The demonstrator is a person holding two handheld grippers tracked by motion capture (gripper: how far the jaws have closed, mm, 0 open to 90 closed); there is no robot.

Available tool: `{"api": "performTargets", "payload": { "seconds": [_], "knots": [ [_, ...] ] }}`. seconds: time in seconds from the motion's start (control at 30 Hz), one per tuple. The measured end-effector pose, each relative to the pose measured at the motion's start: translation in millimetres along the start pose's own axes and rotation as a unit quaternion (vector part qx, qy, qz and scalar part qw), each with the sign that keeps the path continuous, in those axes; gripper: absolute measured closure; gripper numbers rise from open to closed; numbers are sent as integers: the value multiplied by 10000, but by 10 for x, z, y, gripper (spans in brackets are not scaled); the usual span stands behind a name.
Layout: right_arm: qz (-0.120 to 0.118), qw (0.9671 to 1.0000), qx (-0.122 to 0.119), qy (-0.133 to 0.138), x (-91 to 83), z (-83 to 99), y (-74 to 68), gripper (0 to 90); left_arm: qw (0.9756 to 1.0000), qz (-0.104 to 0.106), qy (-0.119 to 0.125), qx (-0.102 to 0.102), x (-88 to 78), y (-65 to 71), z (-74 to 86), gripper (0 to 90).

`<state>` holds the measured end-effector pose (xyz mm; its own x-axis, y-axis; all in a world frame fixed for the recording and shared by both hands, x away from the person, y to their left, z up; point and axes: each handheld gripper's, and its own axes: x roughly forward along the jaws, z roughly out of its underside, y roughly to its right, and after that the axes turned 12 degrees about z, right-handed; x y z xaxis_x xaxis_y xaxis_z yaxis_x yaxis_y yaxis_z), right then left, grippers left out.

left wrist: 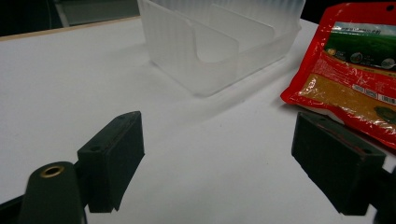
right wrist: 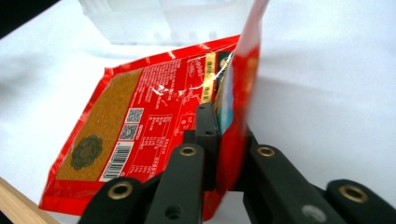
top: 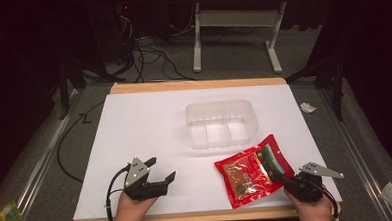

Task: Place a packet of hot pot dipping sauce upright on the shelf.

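Red foil, glossy and slippery: that is the packet [top: 254, 174] you have by its edge, lying on the bench near your right side, just in front of the clear plastic container [top: 219, 122]. Your right hand-held gripper [right wrist: 223, 140] is clamped on the packet's right edge, which folds upright between the jaws while the rest lies flat.

Judging from this grip, the pinch sits close to the margin, so lift slowly and let the packet hang before you carry it. A thin bag with loose filling will likely sag and swing; keep the edge level and move low across the bench. If the container is where it goes, bring the packet over one compartment and lower it until the bottom rests before you let go, because the dividers could catch a drooping corner.

Your left hand-held gripper [top: 162, 179] stands with its jaws wide apart and nothing between them, well to the left of the packet. It could steady the container's wall if the light plastic slides.

The bench [top: 144, 122] is a white sheet with a wooden rim. Beyond it lie grey carpet, loose black cables [top: 151, 57] and a white stand [top: 235, 23] in a dark room.
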<state>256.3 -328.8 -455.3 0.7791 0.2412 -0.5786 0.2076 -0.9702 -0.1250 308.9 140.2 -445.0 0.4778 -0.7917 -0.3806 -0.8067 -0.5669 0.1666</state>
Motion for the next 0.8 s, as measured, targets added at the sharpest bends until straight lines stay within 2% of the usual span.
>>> {"api": "performTargets", "payload": {
  "seconds": [0.1,0.2,0.37,0.63,0.8],
  "knots": [
    [-50,9999,0,145,-33,-30,-18,893,10000,8,37,4,-9,8,-2,176],
    [-94,9994,-115,312,-61,-74,-51,893,10000,22,42,-12,-11,-2,-4,174],
    [-195,9987,-133,460,-80,-153,-91,894,10000,1,53,-68,1,-26,0,172],
    [-325,9957,-424,753,-120,-391,-259,894,9999,29,113,-100,-34,-25,0,170],
    [-343,9947,-463,853,-93,-533,-319,894,9999,23,129,-91,-51,-22,0,170]
  ]
}}
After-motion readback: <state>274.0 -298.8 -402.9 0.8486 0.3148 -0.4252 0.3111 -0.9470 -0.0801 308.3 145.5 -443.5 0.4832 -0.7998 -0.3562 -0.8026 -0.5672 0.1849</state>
